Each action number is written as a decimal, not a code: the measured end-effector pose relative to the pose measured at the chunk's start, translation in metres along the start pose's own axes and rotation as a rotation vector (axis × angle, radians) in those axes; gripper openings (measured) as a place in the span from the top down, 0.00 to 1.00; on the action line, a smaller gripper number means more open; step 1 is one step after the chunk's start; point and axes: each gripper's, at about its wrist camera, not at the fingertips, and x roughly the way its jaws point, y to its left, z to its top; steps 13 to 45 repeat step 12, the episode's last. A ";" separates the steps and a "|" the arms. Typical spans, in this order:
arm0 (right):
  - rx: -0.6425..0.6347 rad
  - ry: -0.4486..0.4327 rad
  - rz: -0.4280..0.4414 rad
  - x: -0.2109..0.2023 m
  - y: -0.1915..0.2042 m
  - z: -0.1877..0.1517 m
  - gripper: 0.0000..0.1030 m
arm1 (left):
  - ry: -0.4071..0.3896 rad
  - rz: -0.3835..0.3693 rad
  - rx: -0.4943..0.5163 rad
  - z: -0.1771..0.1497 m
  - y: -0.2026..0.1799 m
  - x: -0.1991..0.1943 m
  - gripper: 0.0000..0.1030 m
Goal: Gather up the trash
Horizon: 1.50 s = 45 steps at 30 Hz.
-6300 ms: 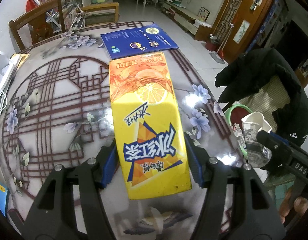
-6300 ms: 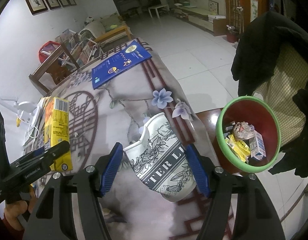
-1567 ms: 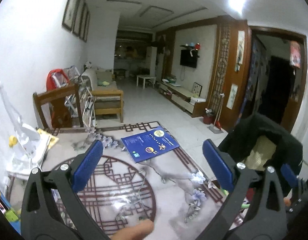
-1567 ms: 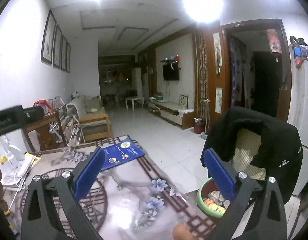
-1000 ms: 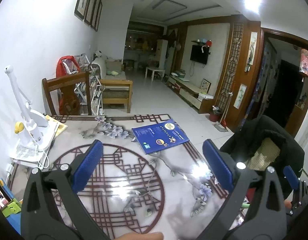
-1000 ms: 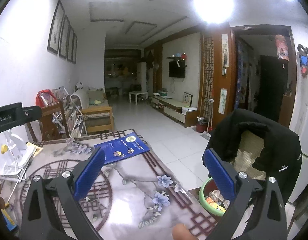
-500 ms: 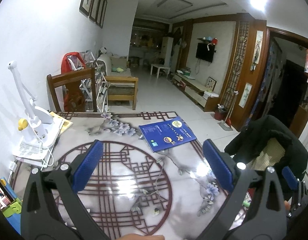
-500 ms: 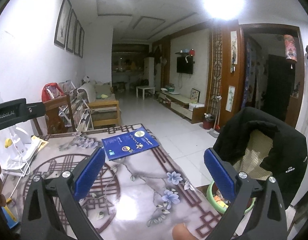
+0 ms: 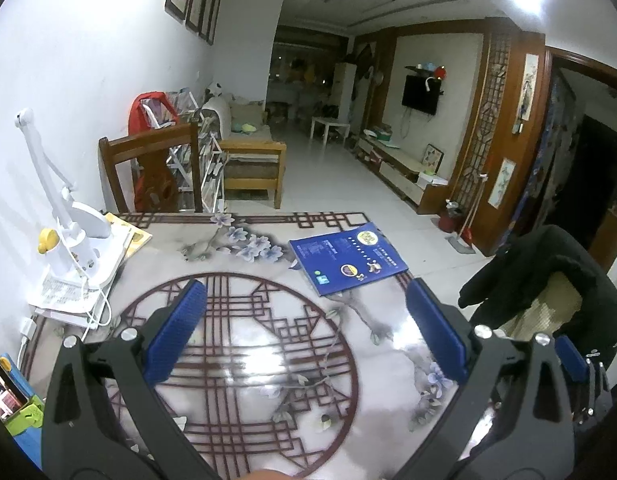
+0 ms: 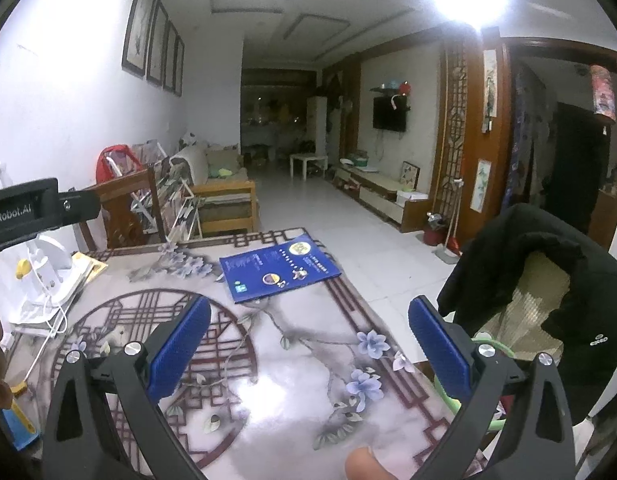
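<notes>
My left gripper point(image 9: 306, 330) is open above the patterned table point(image 9: 244, 344), nothing between its blue pads. My right gripper point(image 10: 308, 346) is also open and empty over the table's right side. The green rim of the trash bin point(image 10: 482, 338) peeks out beside the right finger, below the table edge; its contents are hidden. No loose trash shows on the tabletop point(image 10: 292, 364). Part of the left gripper's body point(image 10: 36, 210) crosses the left edge of the right wrist view.
A blue booklet point(image 9: 348, 258) lies at the table's far right. A white desk lamp point(image 9: 68, 236) on papers stands at the left edge. A chair draped with a black jacket point(image 10: 548, 280) stands to the right. A wooden chair point(image 9: 148, 172) stands behind the table.
The juice carton and paper cup held 6 s ago are gone from both grippers, which now stand open. Over the last second both views have tilted slightly down towards the table.
</notes>
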 end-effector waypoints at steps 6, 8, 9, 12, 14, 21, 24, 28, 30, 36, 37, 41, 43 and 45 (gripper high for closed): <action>-0.009 0.067 0.021 0.028 0.003 -0.009 0.07 | 0.030 0.022 0.004 -0.003 0.003 0.017 0.05; -0.011 0.101 0.032 0.041 0.004 -0.015 0.07 | 0.047 0.035 0.000 -0.005 0.006 0.027 0.05; -0.014 0.121 0.038 0.049 0.005 -0.018 0.07 | 0.058 0.039 -0.002 -0.006 0.007 0.032 0.05; -0.029 0.207 0.057 0.085 0.008 -0.036 0.07 | 0.082 0.056 -0.013 -0.010 0.015 0.046 0.05; -0.029 0.207 0.057 0.085 0.008 -0.036 0.07 | 0.082 0.056 -0.013 -0.010 0.015 0.046 0.05; -0.029 0.207 0.057 0.085 0.008 -0.036 0.07 | 0.082 0.056 -0.013 -0.010 0.015 0.046 0.05; -0.029 0.207 0.057 0.085 0.008 -0.036 0.07 | 0.082 0.056 -0.013 -0.010 0.015 0.046 0.05; -0.029 0.207 0.057 0.085 0.008 -0.036 0.07 | 0.082 0.056 -0.013 -0.010 0.015 0.046 0.05; -0.029 0.207 0.057 0.085 0.008 -0.036 0.07 | 0.082 0.056 -0.013 -0.010 0.015 0.046 0.05; -0.029 0.207 0.057 0.085 0.008 -0.036 0.07 | 0.082 0.056 -0.013 -0.010 0.015 0.046 0.05; -0.029 0.207 0.057 0.085 0.008 -0.036 0.07 | 0.082 0.056 -0.013 -0.010 0.015 0.046 0.05; -0.029 0.207 0.057 0.085 0.008 -0.036 0.07 | 0.082 0.056 -0.013 -0.010 0.015 0.046 0.05; -0.029 0.207 0.057 0.085 0.008 -0.036 0.07 | 0.082 0.056 -0.013 -0.010 0.015 0.046 0.05; -0.029 0.207 0.057 0.085 0.008 -0.036 0.07 | 0.082 0.056 -0.013 -0.010 0.015 0.046 0.05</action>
